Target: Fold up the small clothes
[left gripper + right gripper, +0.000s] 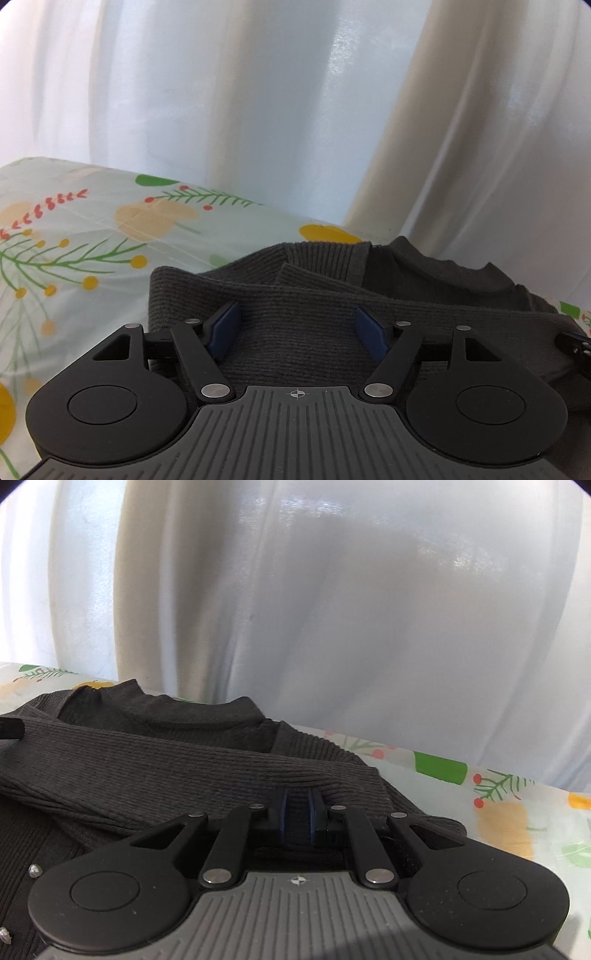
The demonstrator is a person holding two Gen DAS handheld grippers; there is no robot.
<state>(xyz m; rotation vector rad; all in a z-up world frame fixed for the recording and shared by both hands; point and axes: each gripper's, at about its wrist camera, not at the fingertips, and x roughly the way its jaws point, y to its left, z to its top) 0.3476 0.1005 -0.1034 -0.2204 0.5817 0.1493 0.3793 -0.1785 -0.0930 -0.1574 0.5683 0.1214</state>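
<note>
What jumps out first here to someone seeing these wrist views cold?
The dark grey ribbed knit garment fills the middle of both views, lying on a pale tablecloth printed with flowers and berries. The right gripper is pinched shut on a fold of the garment near its right edge, while the left gripper stands open above the knit. White curtains hang right behind the table.
</note>
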